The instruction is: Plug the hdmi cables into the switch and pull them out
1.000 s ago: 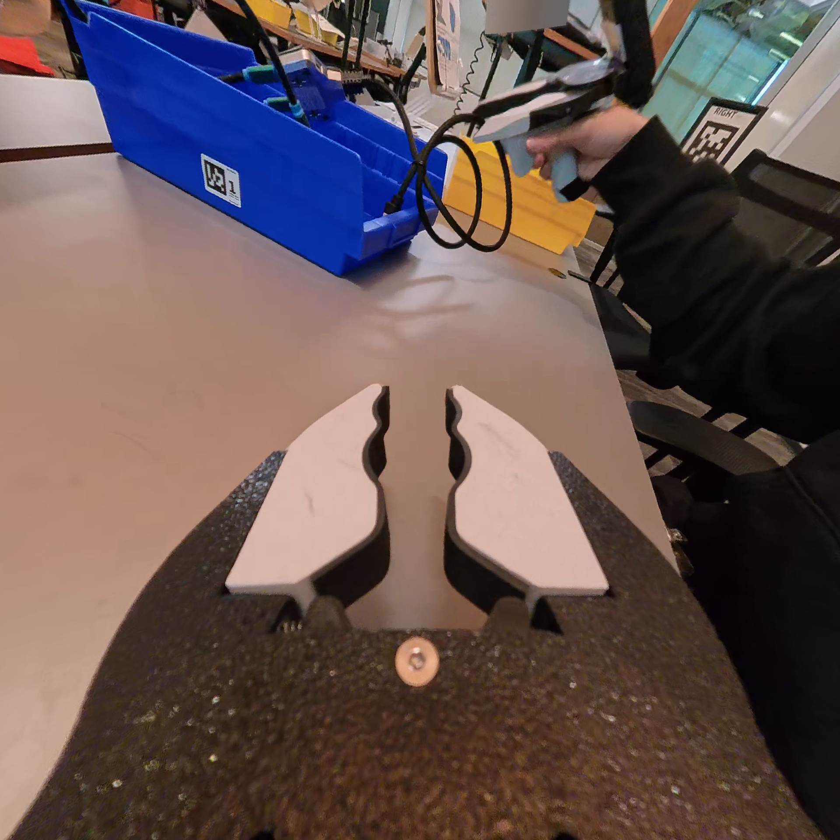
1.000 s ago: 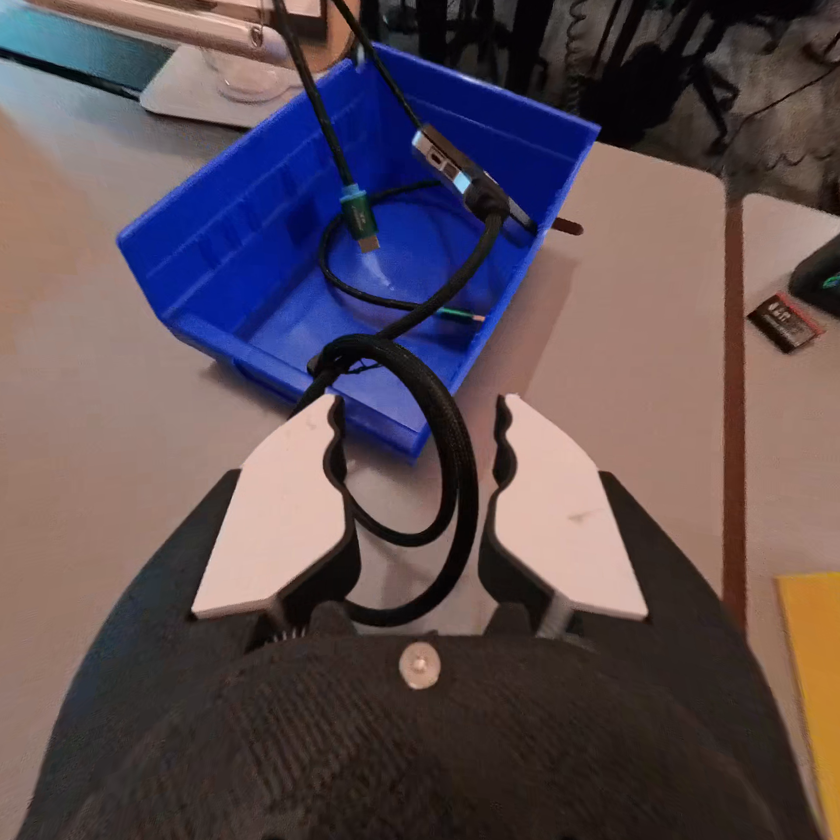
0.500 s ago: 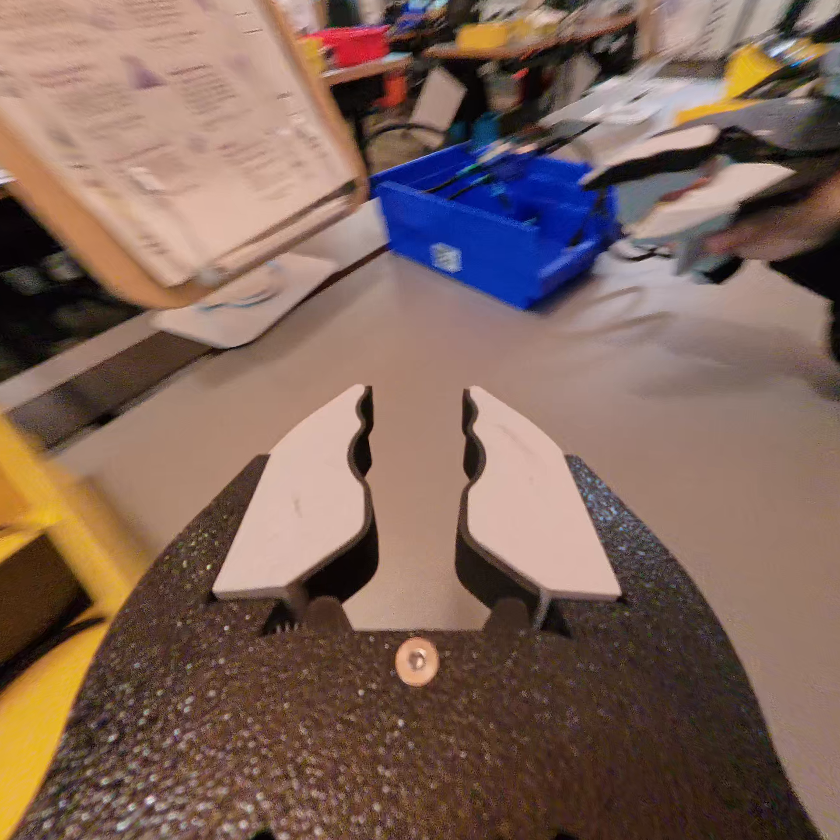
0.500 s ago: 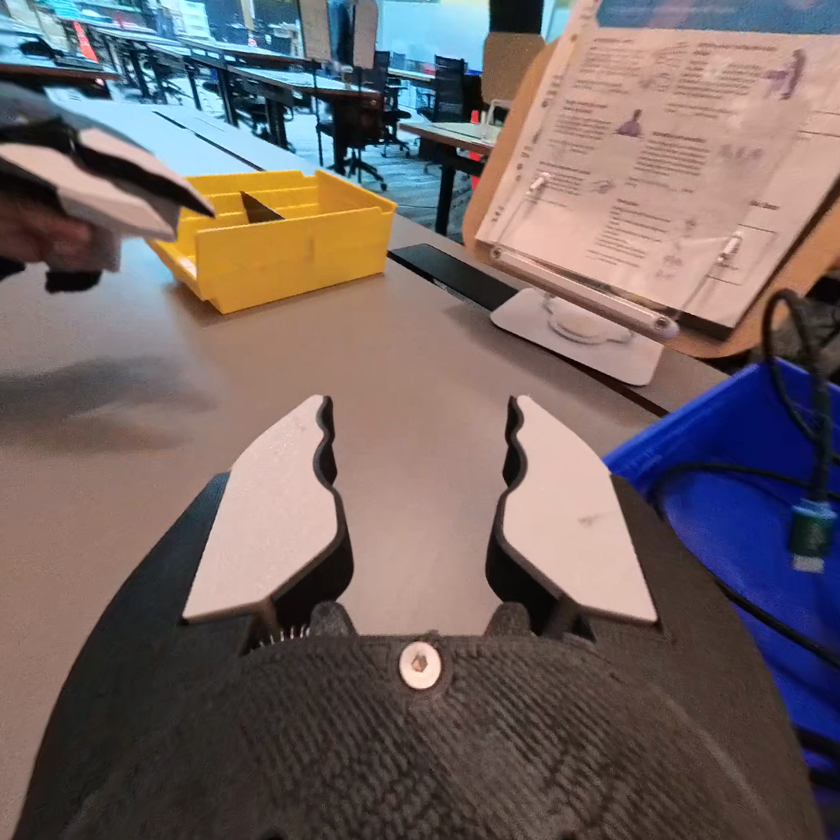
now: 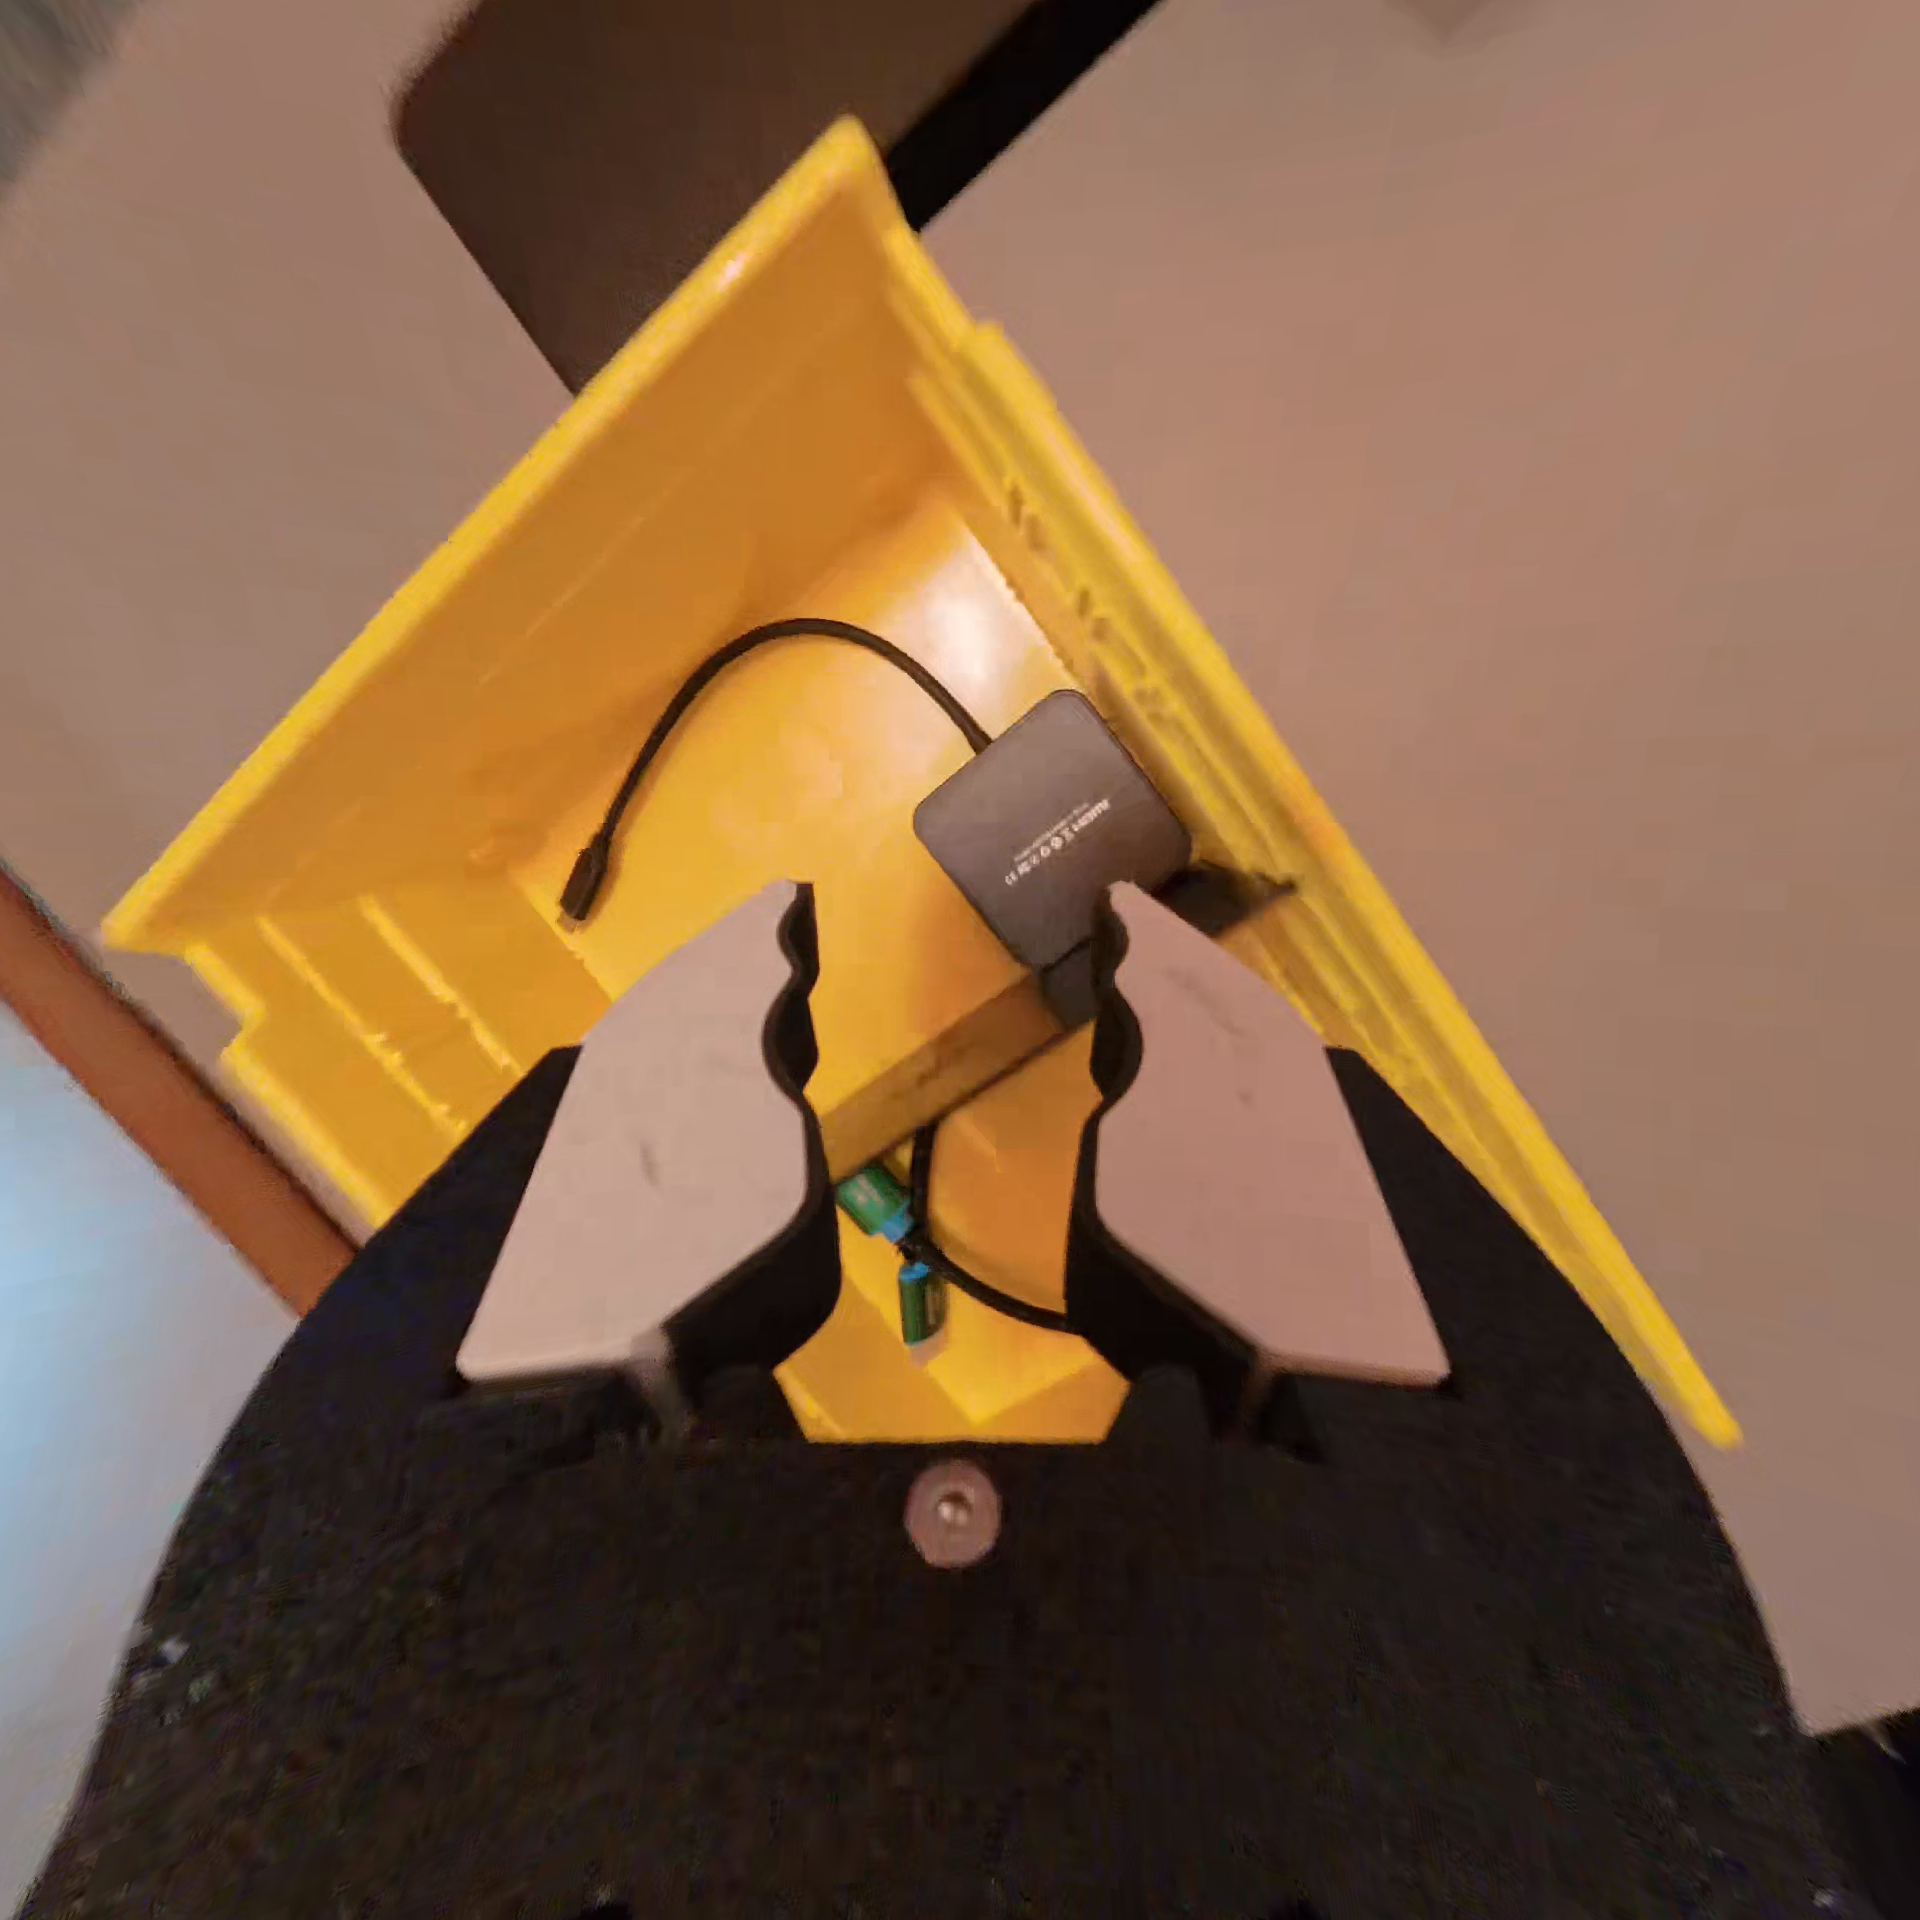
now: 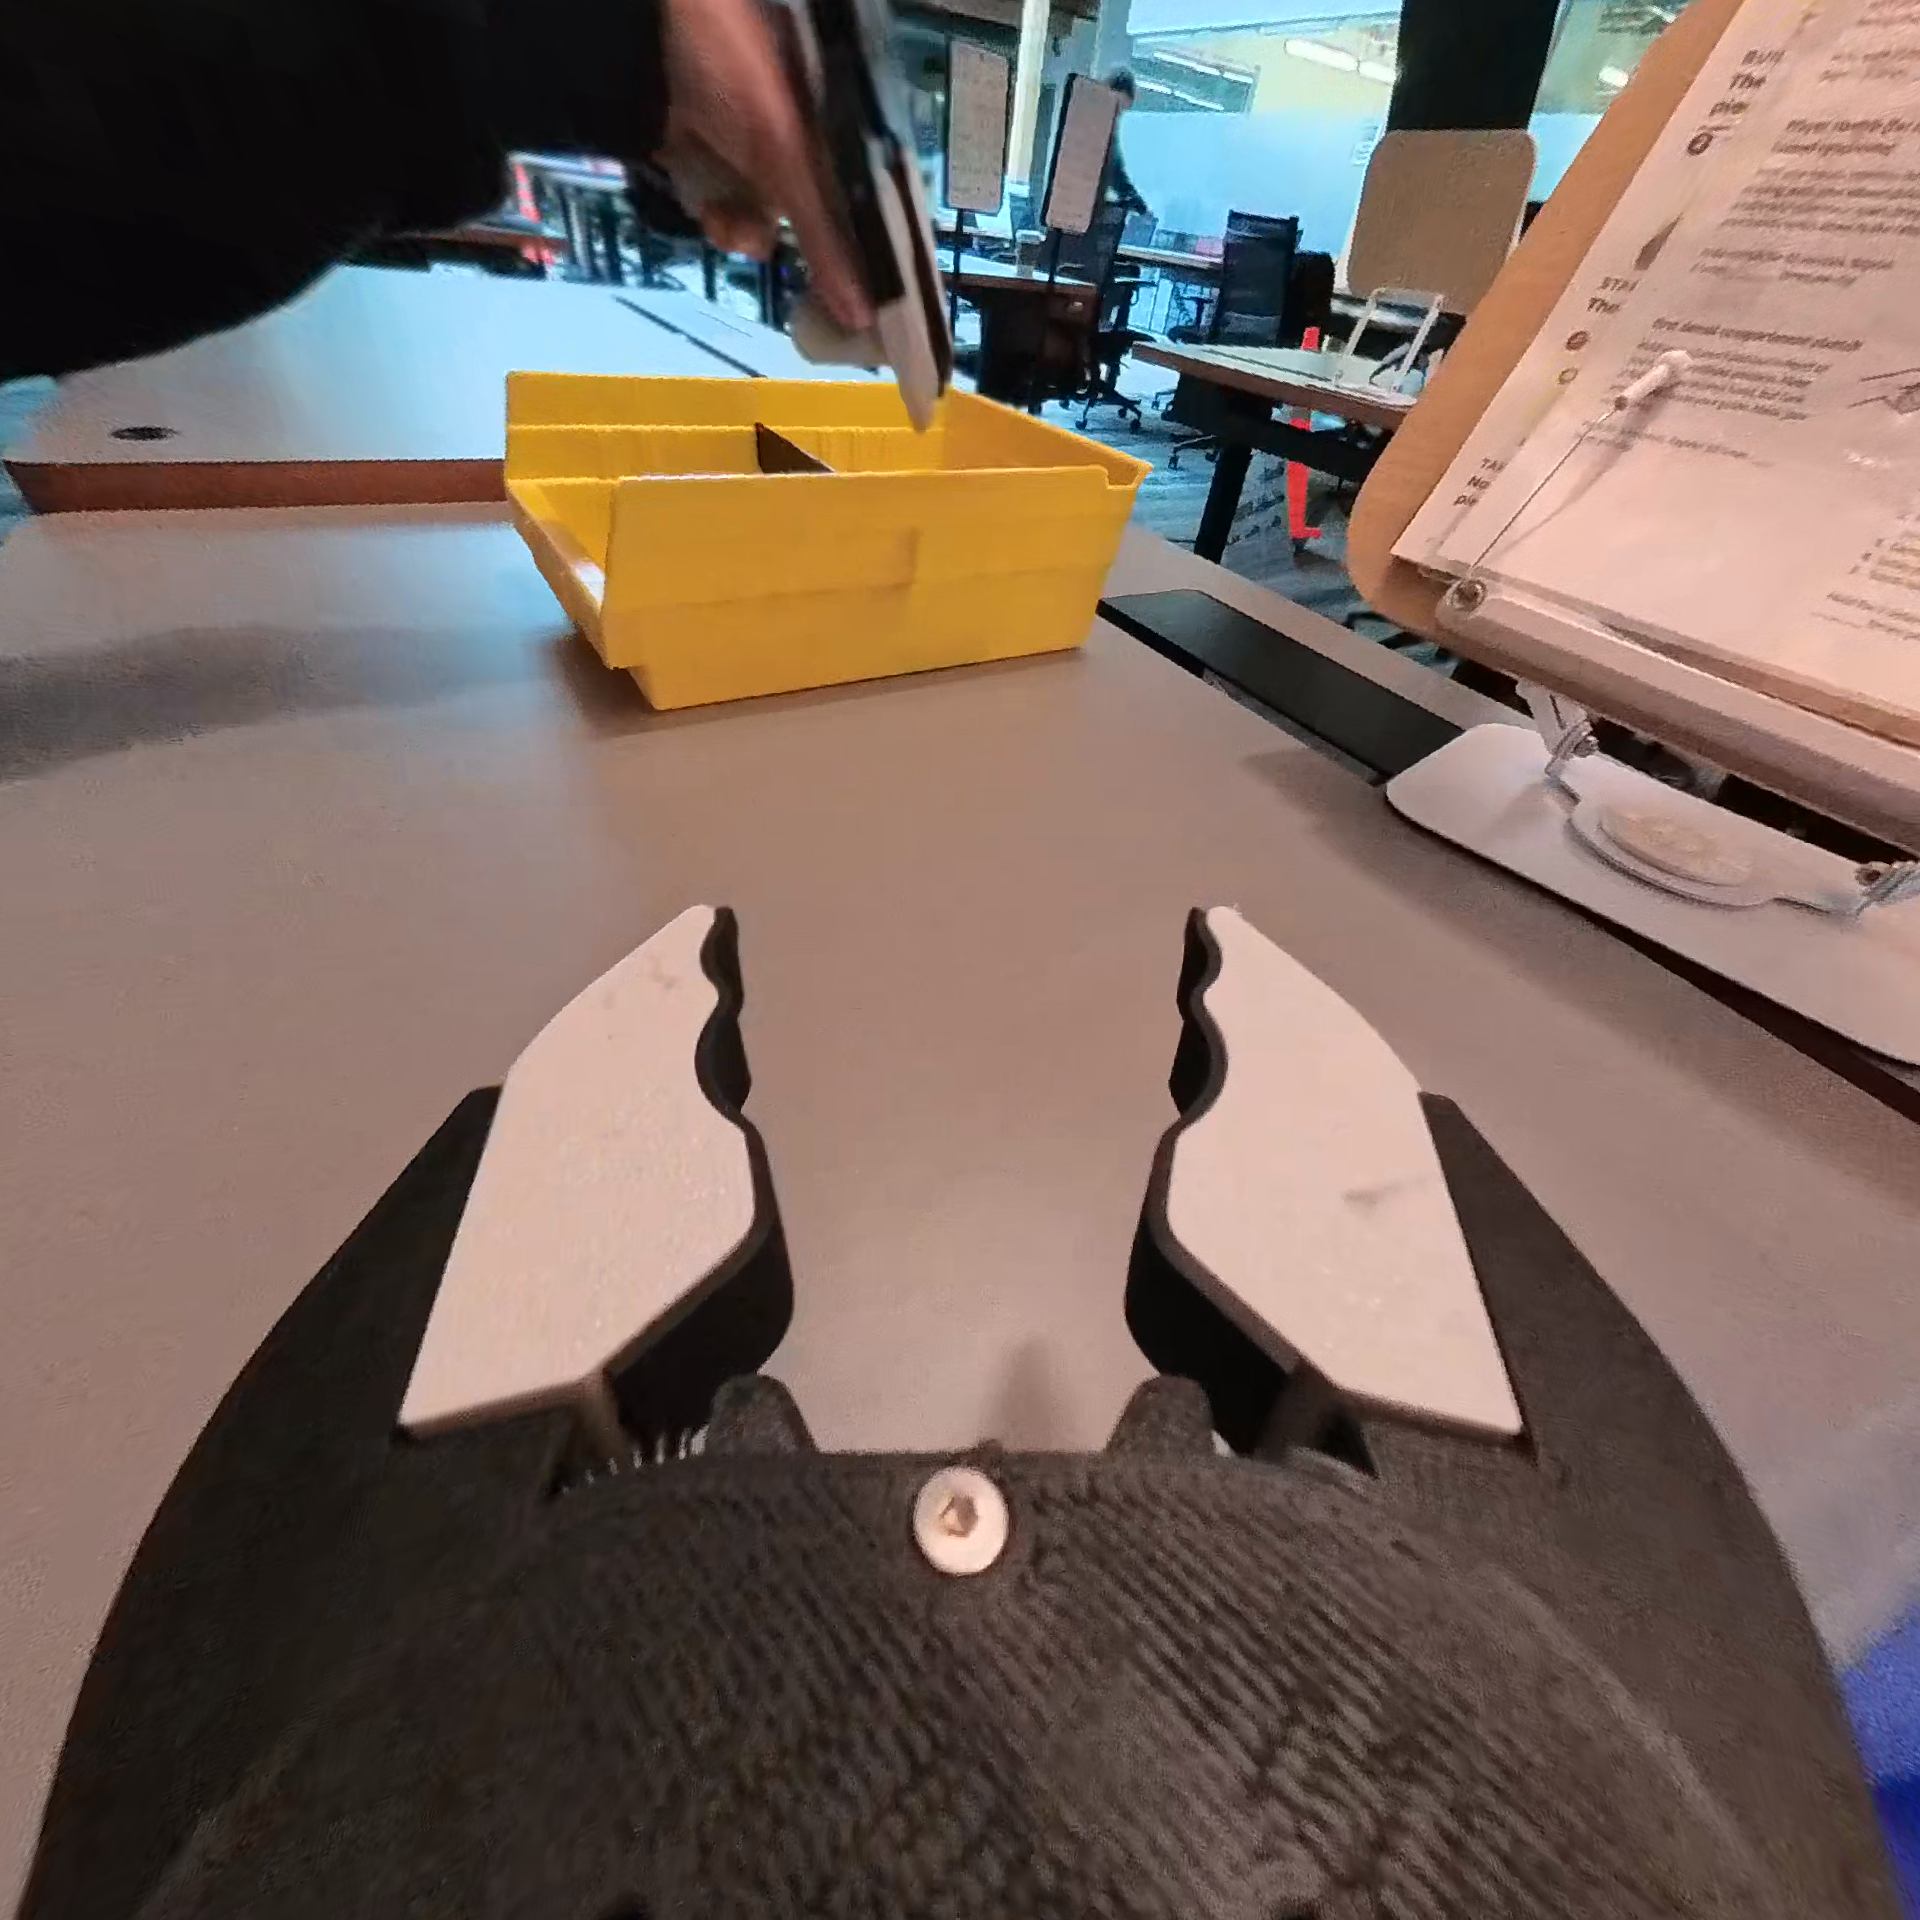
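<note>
My left gripper (image 5: 951,935) hangs over the yellow bin (image 5: 499,665), looking down into it; jaws parted, nothing between them. In the right wrist view the left gripper (image 6: 914,353) shows at far left, tips pointing down, just above the bin's far compartment.

The yellow bin (image 6: 831,582) sits on the grey surface (image 6: 935,831), far and left of my right gripper. A yellow divider (image 5: 935,1070) splits the bin into two compartments.

Far compartment: the switch (image 5: 1049,821), a flat dark grey square box, leans tilted against the bin's right wall. Its short black lead (image 5: 727,675) arcs away to the left and ends in a small plug (image 5: 582,894) lying on the bin floor. A black connector (image 5: 1070,987) sits at the switch's near edge, just beside my right finger tip; I cannot tell whether they touch.

Near compartment: two green HDMI plugs (image 5: 883,1205), one just below the divider and one a little nearer, with a black cable (image 5: 977,1288) curving between them toward the right finger. Partly hidden by my fingers.

My right gripper (image 6: 961,935) is low over bare surface, well apart from the bin; jaws wide apart, empty. To the right stands a tilted document holder (image 6: 1683,468) with printed pages on a white base.
</note>
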Demonstrator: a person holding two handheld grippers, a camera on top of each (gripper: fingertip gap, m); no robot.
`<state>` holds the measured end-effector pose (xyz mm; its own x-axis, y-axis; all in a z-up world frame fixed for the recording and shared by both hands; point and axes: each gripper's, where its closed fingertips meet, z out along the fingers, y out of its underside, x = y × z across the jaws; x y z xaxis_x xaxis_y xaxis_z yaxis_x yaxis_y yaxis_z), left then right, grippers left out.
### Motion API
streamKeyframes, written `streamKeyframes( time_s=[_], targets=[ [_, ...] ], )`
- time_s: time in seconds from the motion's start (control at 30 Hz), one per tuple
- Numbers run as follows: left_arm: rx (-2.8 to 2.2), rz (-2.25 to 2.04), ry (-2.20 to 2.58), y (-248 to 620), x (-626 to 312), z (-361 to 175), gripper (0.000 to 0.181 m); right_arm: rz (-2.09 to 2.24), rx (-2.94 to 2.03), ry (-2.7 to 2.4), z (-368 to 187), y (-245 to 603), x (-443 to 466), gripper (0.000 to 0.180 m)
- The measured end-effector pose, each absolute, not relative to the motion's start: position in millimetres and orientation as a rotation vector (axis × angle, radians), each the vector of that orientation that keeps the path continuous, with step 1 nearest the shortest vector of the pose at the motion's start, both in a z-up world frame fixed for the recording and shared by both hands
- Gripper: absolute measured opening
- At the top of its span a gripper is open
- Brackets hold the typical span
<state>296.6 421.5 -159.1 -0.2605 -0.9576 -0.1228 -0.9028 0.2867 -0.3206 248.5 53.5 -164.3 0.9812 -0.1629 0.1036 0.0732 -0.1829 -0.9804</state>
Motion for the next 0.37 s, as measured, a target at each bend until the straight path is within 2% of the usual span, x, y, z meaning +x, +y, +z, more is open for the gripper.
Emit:
streamKeyframes(
  time_s=[0.03,0.23,0.37],
  targets=[
    [-1.755,-0.236,2.302,423,303,-174,0.050,-0.205,-1.741,0.051,-166,53,247,0.081],
    [-1.999,-0.120,2.367,436,328,-246,0.046,-0.143,-1.679,0.079,-167,46,246,0.083],
    [-2.131,-0.344,2.271,428,350,-259,0.045,-0.119,-1.668,0.099,-166,44,246,0.083]
  ],
)
